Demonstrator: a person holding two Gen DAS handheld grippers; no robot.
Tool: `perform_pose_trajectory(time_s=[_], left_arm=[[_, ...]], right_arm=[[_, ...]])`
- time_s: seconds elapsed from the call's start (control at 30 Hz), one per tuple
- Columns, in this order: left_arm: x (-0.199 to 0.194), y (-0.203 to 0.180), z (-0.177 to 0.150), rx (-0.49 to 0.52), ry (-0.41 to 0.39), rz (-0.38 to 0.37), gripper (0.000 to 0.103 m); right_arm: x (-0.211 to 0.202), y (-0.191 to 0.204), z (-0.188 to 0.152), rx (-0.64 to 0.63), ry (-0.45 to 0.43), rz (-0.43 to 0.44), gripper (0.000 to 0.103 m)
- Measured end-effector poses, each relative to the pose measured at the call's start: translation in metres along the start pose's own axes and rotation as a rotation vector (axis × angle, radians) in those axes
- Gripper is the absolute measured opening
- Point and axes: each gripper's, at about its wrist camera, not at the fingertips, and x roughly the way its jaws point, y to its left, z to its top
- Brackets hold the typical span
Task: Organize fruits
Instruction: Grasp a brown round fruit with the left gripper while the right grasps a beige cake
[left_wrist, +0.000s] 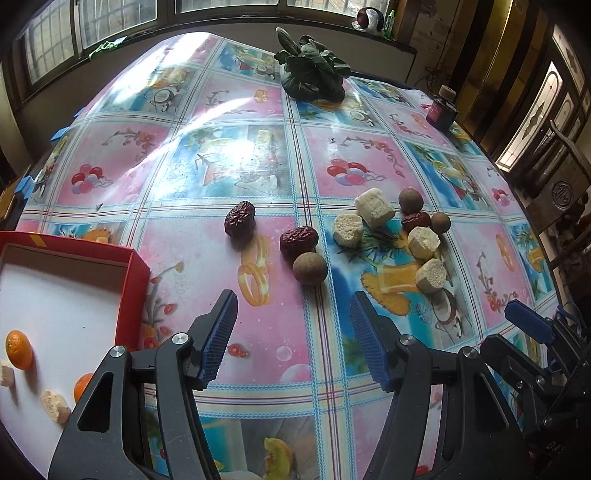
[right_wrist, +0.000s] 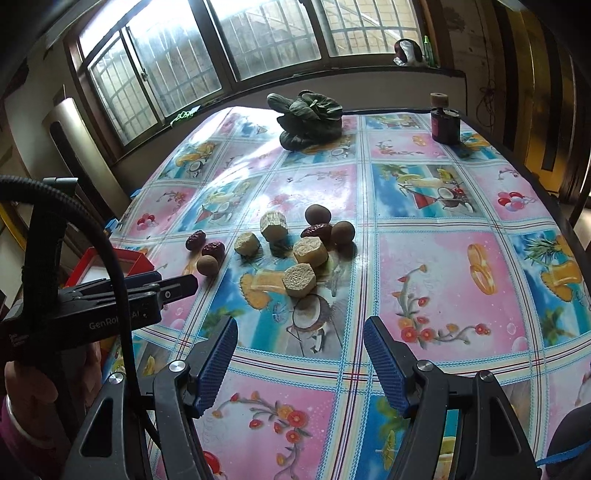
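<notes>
On your far left the red box sits at the table edge, its white floor holding two oranges and a pale chunk. Your left gripper hangs over the patterned tablecloth just right of the box, its blue pads spread wide with nothing between them. Ahead of it lie two wrinkled red dates, one beyond the other, and a round brown fruit touching the nearer date. Further right is the main cluster: four pale cut chunks, two more brown fruits and a third date, packed close together. Your right gripper hovers short of that cluster, also empty, its jaws standing wide. At the far edge of the table you have a leafy green vegetable and, well to its right, a dark jar.
</notes>
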Motion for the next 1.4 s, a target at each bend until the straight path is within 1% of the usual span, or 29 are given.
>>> perform_pose_trajectory(time_s=[0.27, 0.3, 0.33, 0.37, 0.43, 0.47, 0.57, 0.67, 0.73, 0.87, 1.03, 1.1, 1.17, 1.2, 1.23, 1.27, 1.3, 1.4], left_arm=[[0.020, -0.014, 0.013, 0.055, 0.009, 0.024, 0.063], [0.023, -0.015, 0.014, 0.053, 0.012, 0.024, 0.061], [0.026, -0.014, 0.015, 0.052, 0.016, 0.022, 0.057], [0.028, -0.014, 0.014, 0.053, 0.024, 0.020, 0.046], [0.028, -0.014, 0.015, 0.064, 0.005, 0.034, 0.034], [0.029, -0.012, 0.016, 0.064, 0.005, 0.028, 0.023], [0.027, -0.006, 0.015, 0.043, 0.002, 0.005, 0.023], [0.021, -0.005, 0.008, 0.055, 0.001, 0.018, 0.023], [0.015, -0.002, 0.005, 0.049, 0.004, 0.014, 0.023], [0.000, 0.005, -0.002, 0.043, -0.012, 0.036, 0.023], [-0.014, 0.011, -0.010, 0.055, -0.033, 0.049, 0.023], [-0.018, 0.013, -0.013, 0.053, -0.034, 0.045, 0.023], [-0.022, 0.015, -0.015, 0.054, -0.034, 0.039, 0.023], [-0.024, 0.016, -0.016, 0.054, -0.036, 0.038, 0.023], [-0.027, 0.017, -0.017, 0.055, -0.040, 0.039, 0.023], [-0.030, 0.019, -0.018, 0.056, -0.046, 0.042, 0.023], [-0.033, 0.021, -0.018, 0.055, -0.051, 0.044, 0.023], [-0.042, 0.027, -0.019, 0.044, -0.061, 0.044, 0.023]], right_arm=[[0.004, -0.006, 0.003, 0.015, 0.001, 0.000, 0.069], [0.004, -0.007, 0.004, 0.018, 0.003, 0.001, 0.069], [0.005, -0.008, 0.004, 0.020, 0.006, 0.002, 0.069], [0.007, -0.009, 0.004, 0.022, 0.010, 0.001, 0.069], [0.008, -0.009, 0.004, 0.021, 0.015, 0.000, 0.069], [0.008, -0.009, 0.004, 0.020, 0.017, 0.000, 0.069], [0.009, -0.006, 0.004, 0.018, 0.021, -0.001, 0.069], [0.010, -0.002, 0.005, 0.008, 0.028, -0.005, 0.069], [0.013, 0.002, 0.006, 0.000, 0.035, -0.011, 0.069], [0.023, 0.008, 0.009, 0.001, 0.048, -0.010, 0.069], [0.043, 0.012, 0.019, 0.003, 0.059, -0.053, 0.069], [0.051, 0.013, 0.023, -0.004, 0.055, -0.074, 0.063], [0.060, 0.015, 0.026, -0.025, 0.063, -0.104, 0.047], [0.064, 0.016, 0.027, -0.040, 0.076, -0.121, 0.042], [0.067, 0.017, 0.026, -0.055, 0.084, -0.140, 0.035], [0.066, 0.018, 0.025, -0.069, 0.076, -0.157, 0.027], [0.065, 0.017, 0.025, -0.069, 0.079, -0.156, 0.027], [0.058, 0.013, 0.021, -0.043, 0.081, -0.114, 0.027]])
